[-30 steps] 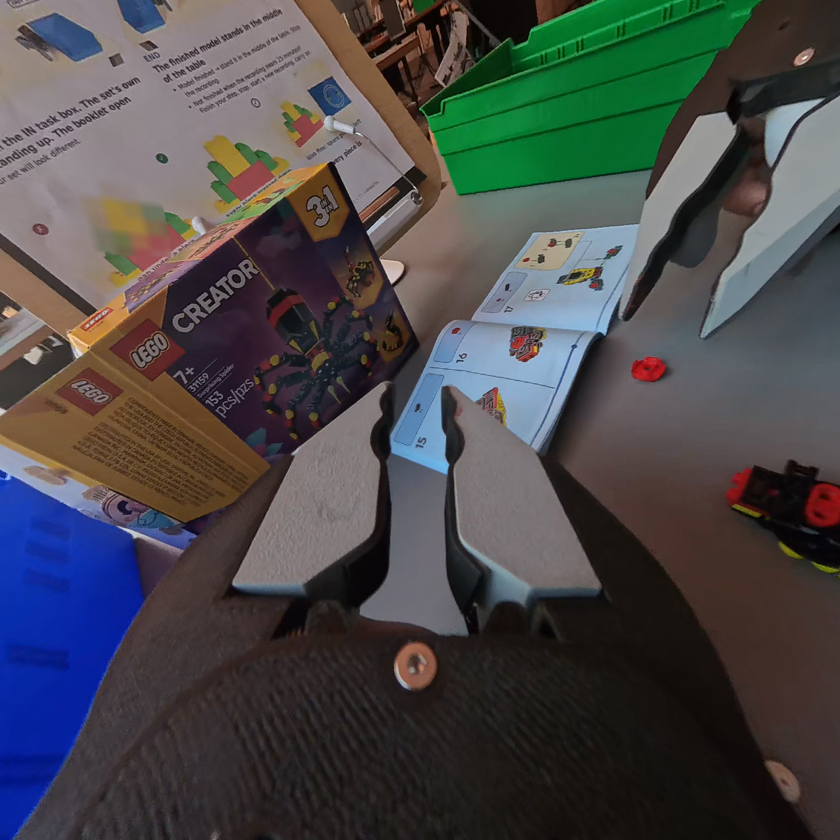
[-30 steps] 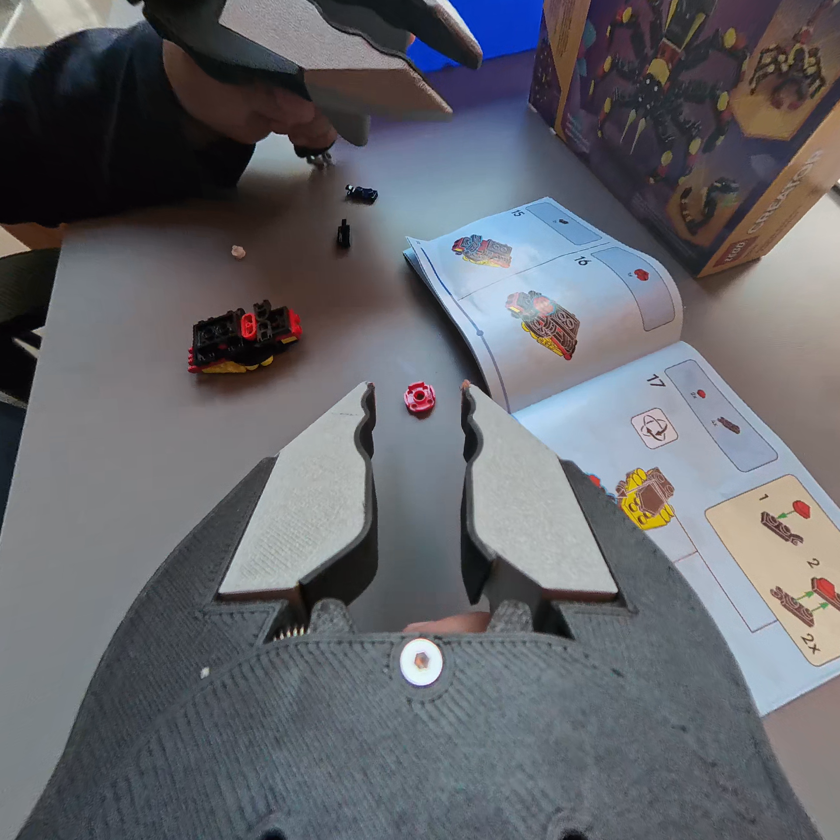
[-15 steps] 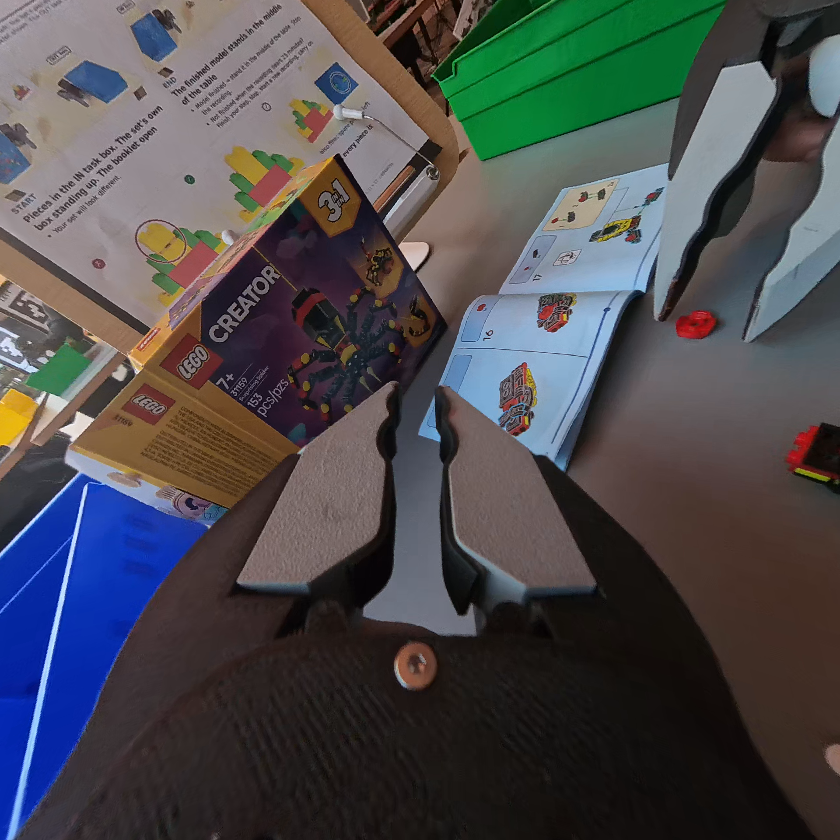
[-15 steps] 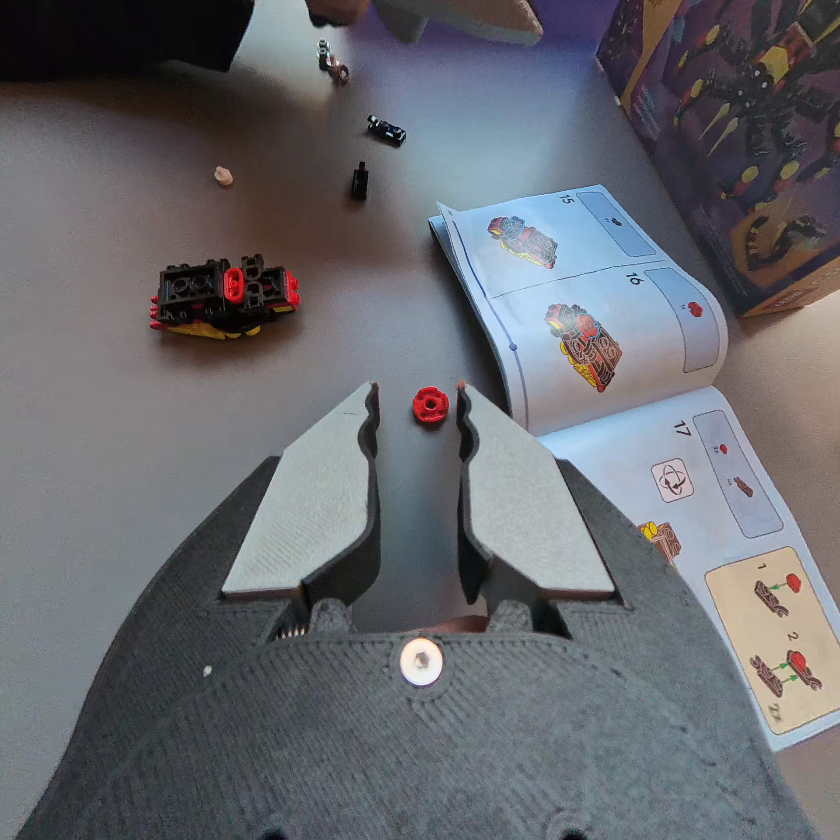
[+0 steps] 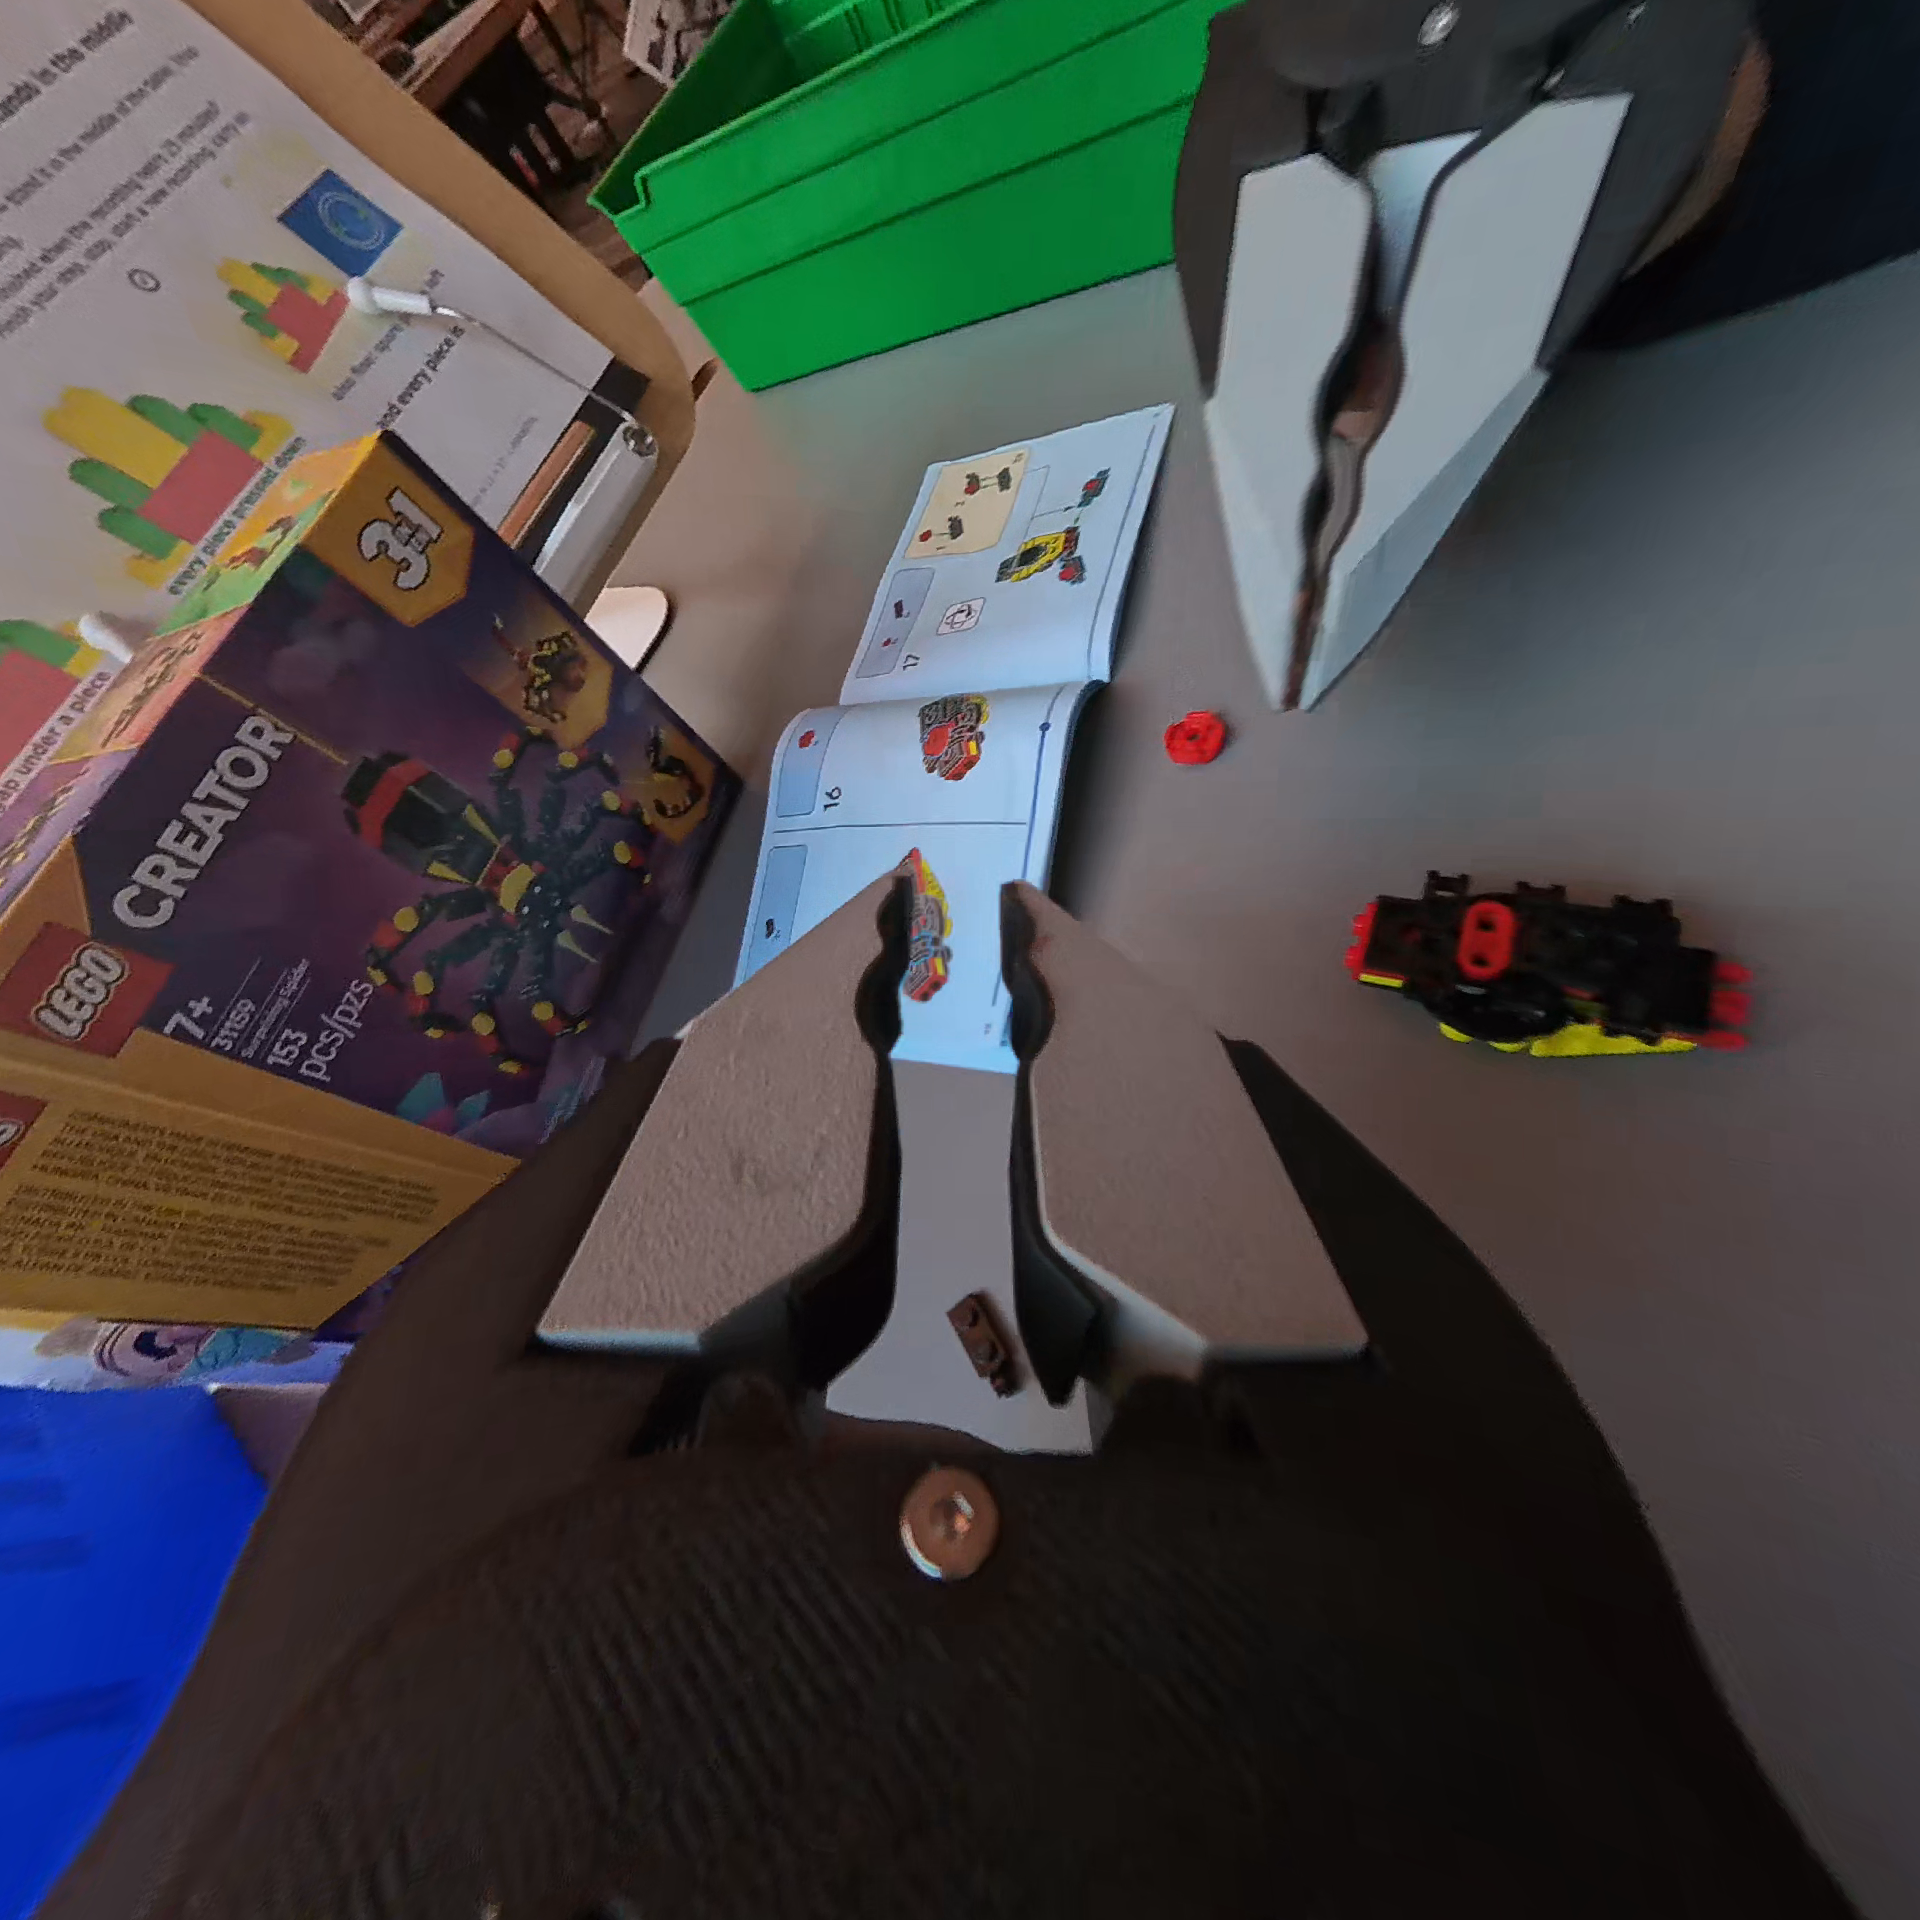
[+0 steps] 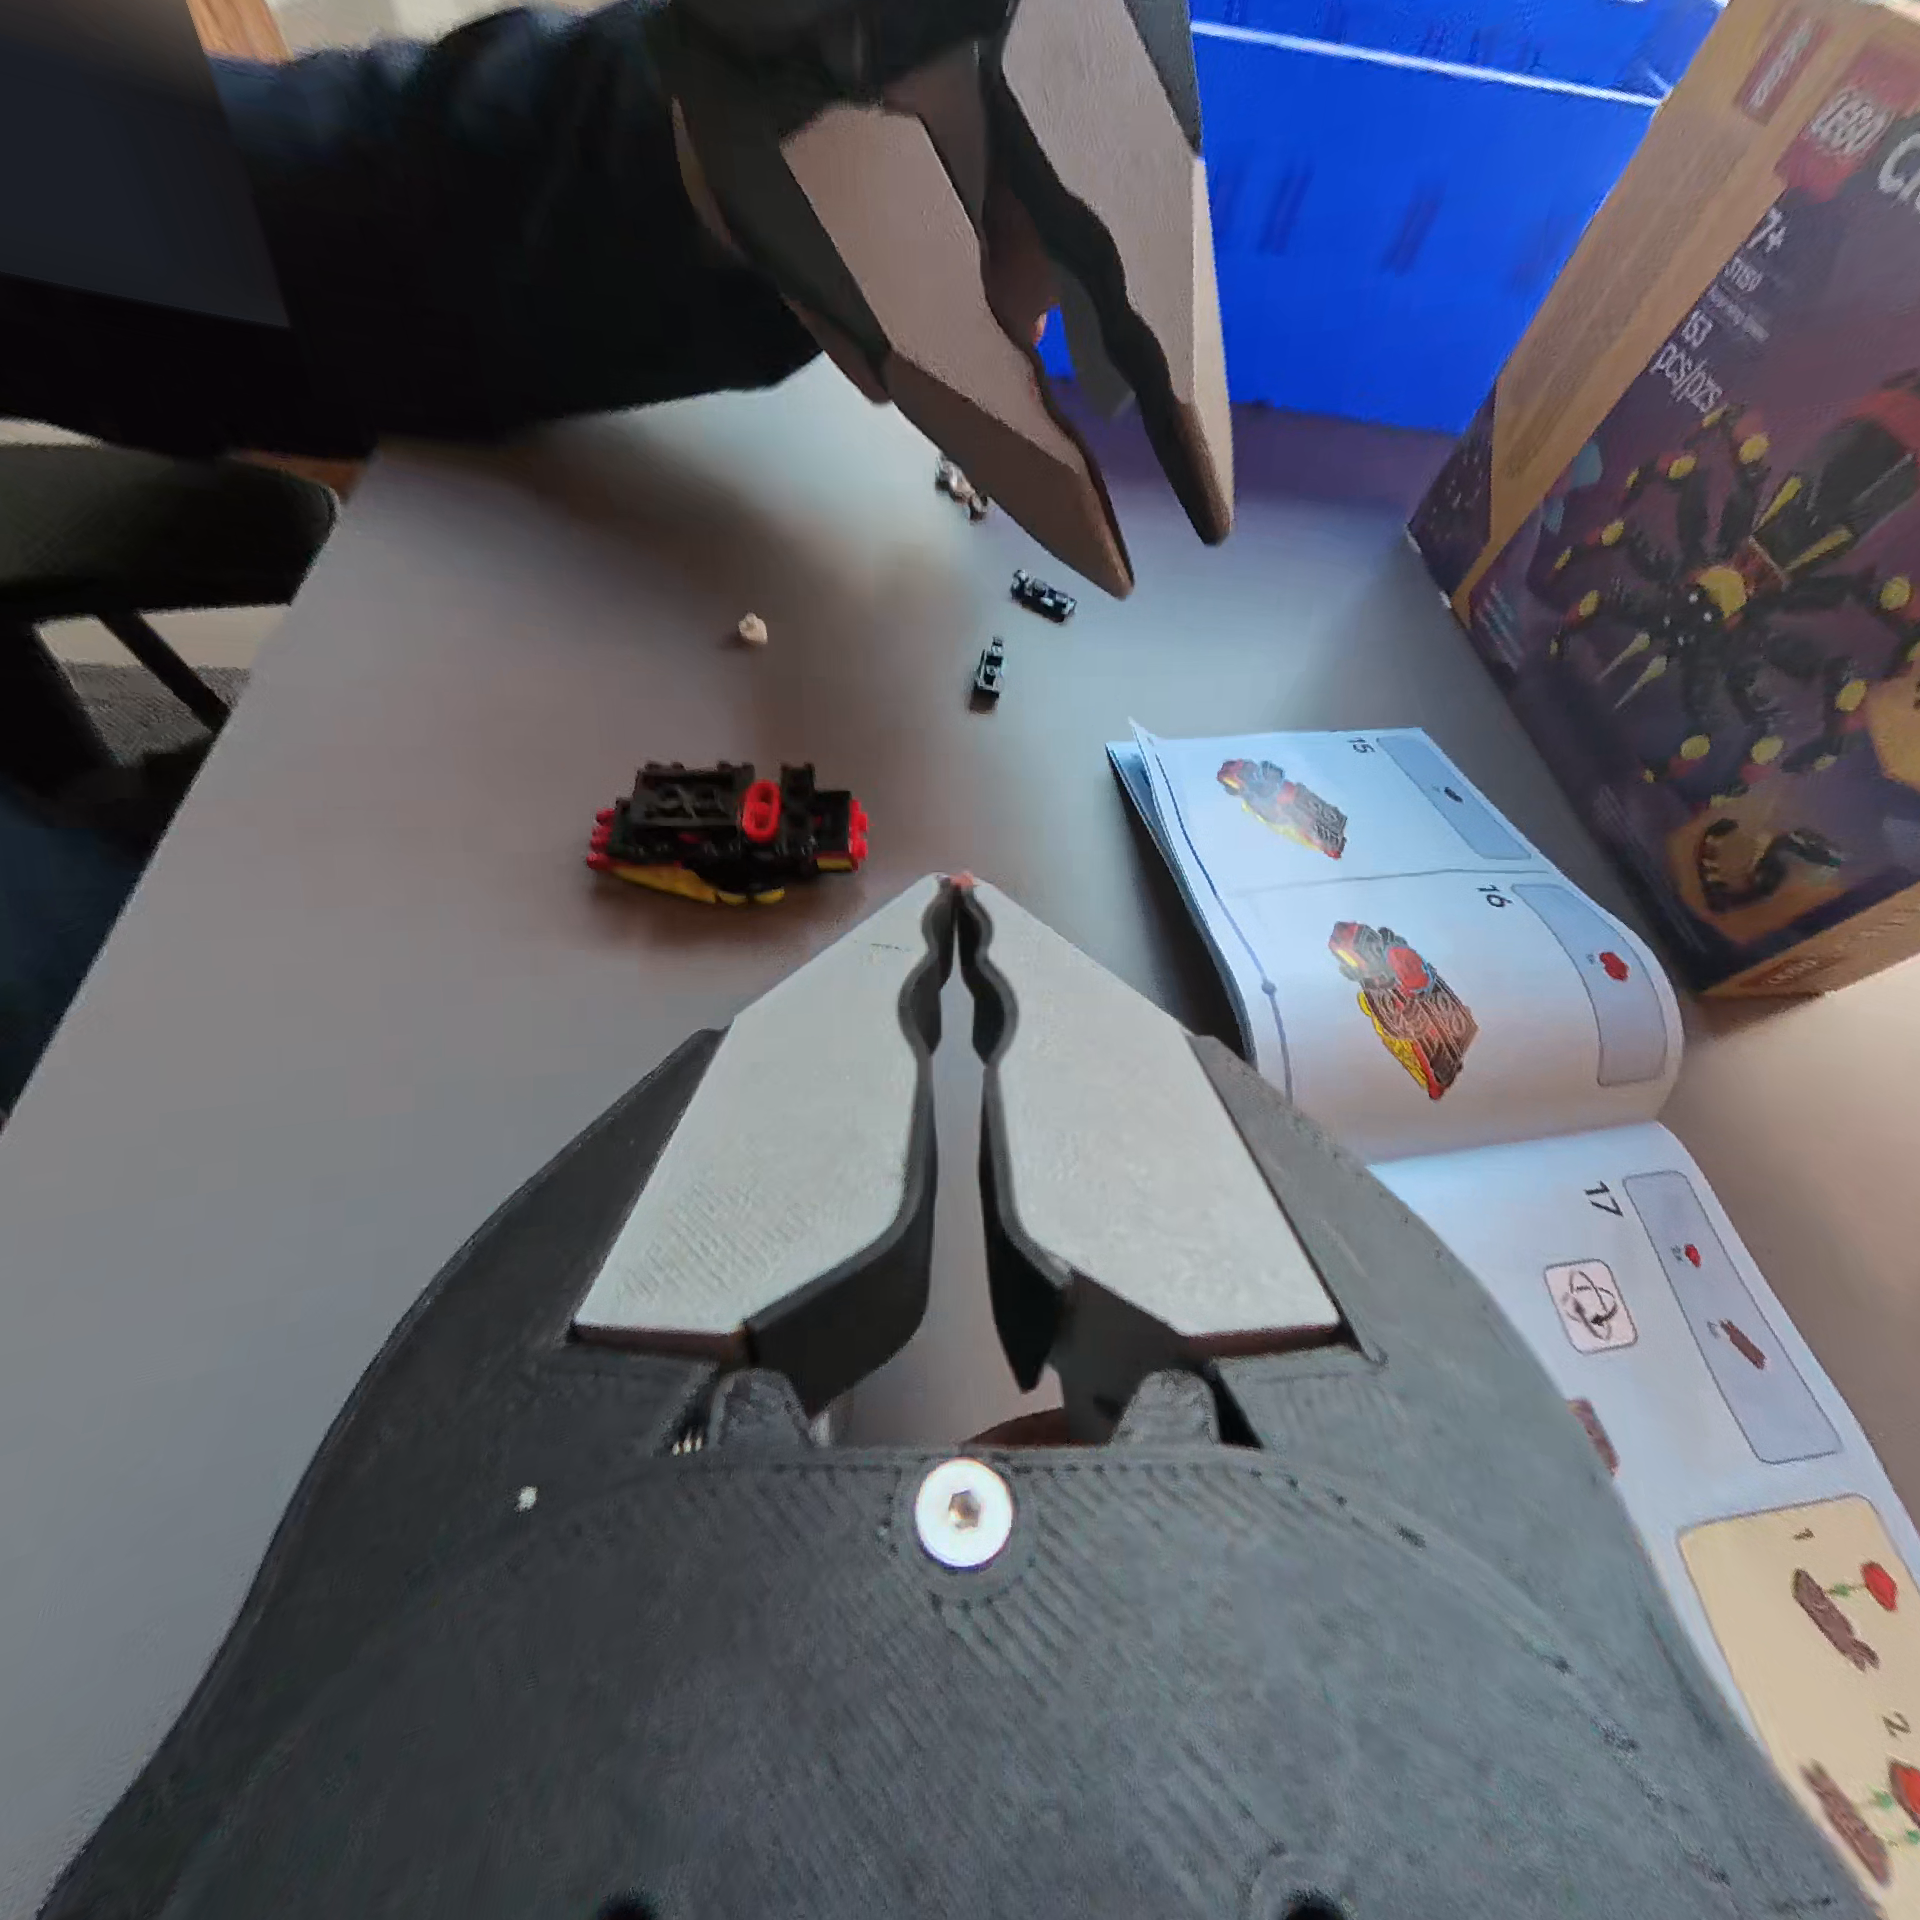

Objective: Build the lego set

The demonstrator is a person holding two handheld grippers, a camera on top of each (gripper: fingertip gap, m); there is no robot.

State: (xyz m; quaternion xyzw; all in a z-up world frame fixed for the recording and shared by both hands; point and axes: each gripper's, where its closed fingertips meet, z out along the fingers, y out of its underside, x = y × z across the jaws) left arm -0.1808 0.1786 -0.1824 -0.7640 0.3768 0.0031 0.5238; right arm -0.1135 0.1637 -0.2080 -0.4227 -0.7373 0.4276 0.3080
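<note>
A black, red and yellow partial model (image 5: 1538, 966) lies on the grey table (image 5: 1558, 1299); it also shows in the right wrist view (image 6: 727, 831). A small red round piece (image 5: 1195, 738) lies on the table just beside the tips of my right gripper (image 5: 1294, 696). My right gripper (image 6: 956, 883) is shut with nothing visible between its jaws, and its fingers hide the red piece in its own view. My left gripper (image 5: 954, 904) is open and empty, held above the table (image 6: 1164, 561). A small brown plate (image 5: 982, 1340) lies under it.
The open instruction booklet (image 6: 1403, 935) lies right of the model, with the purple set box (image 6: 1714, 623) behind it. Small black pieces (image 6: 1042, 595) and a beige bit (image 6: 750, 628) lie at the far side. Green bins (image 5: 914, 187) and a blue bin (image 6: 1403, 208) border the table. The grippers' ends are close to 8 centimeters from one another. It is some 10 centimeters from my left tips to the small brown plate (image 5: 982, 1340).
My right gripper has gone from open around the red round piece to shut, and the piece lies beside its tips. My left gripper has shifted, bringing the model and brown plate into view.
</note>
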